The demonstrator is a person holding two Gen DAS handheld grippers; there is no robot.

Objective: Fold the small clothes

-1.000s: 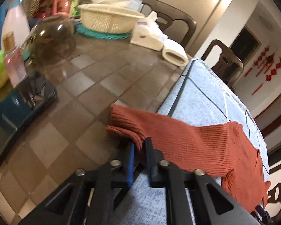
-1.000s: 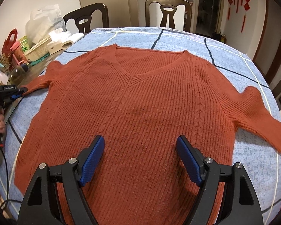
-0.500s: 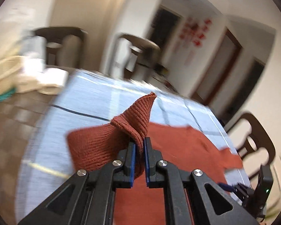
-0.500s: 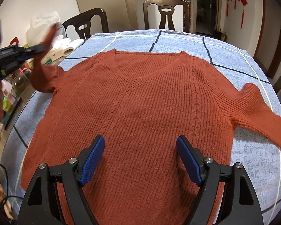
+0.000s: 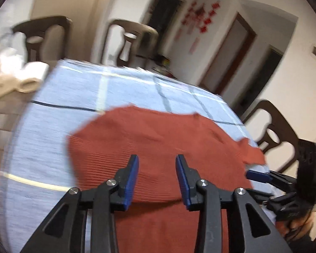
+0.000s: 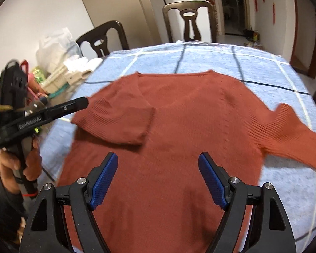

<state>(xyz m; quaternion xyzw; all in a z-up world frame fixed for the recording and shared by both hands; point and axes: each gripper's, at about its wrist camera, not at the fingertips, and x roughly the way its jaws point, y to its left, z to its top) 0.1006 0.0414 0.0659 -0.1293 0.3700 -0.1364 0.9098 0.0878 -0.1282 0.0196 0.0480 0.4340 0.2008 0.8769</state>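
Observation:
A rust-red knit sweater lies flat, front up, on a blue checked tablecloth. Its left sleeve is folded inward across the chest. Its right sleeve is spread out to the right. The sweater also shows in the left wrist view. My left gripper is open and empty above the folded sleeve; it also shows from the side in the right wrist view. My right gripper is open and empty, hovering over the sweater's lower middle.
Dark wooden chairs stand around the table. At the table's left end are a white plastic bag, a basket, tissues and bottles. The tablecloth hangs over the near left edge.
My left gripper carried the left sleeve up and over onto the chest, then opened and let it go. My right gripper stayed open over the sweater's lower part.

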